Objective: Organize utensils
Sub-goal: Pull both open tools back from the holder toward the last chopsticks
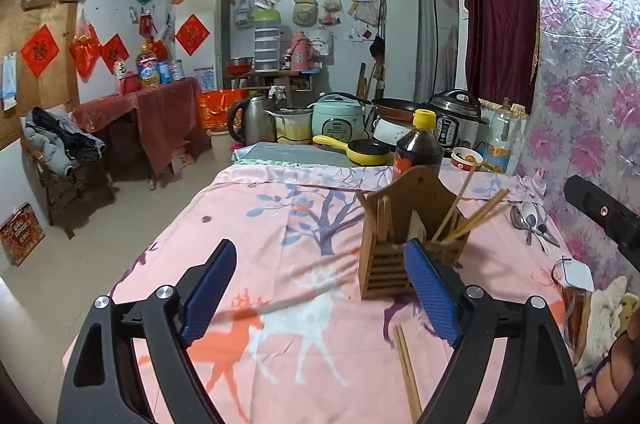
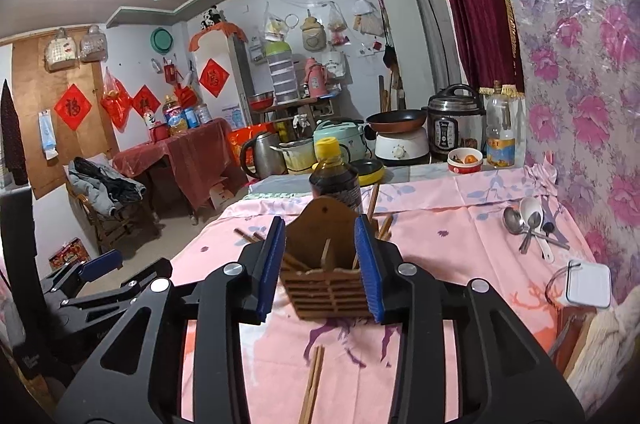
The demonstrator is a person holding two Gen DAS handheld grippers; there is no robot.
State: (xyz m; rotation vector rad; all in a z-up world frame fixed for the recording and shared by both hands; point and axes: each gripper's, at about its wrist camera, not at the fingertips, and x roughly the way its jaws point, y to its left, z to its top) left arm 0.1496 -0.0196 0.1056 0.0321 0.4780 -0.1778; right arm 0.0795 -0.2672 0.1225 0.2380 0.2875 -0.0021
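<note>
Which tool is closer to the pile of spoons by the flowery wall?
The right tool. It points at the wooden holder, with the spoons off to its right. The left tool sits further left, with the holder between it and the spoons.

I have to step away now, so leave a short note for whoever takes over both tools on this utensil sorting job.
Left tool: open, empty, over the pink cloth beside the holder.
Right tool: part open, nothing gripped; the wooden utensil holder shows between its fingers, contact unclear.
Done: several chopsticks already stand in the holder.
Left: a chopstick pair lies on the cloth in front of the holder, more loose chopsticks lie to its left, and the spoons lie in a pile by the floral wall. Pick these up and slot them in.
</note>
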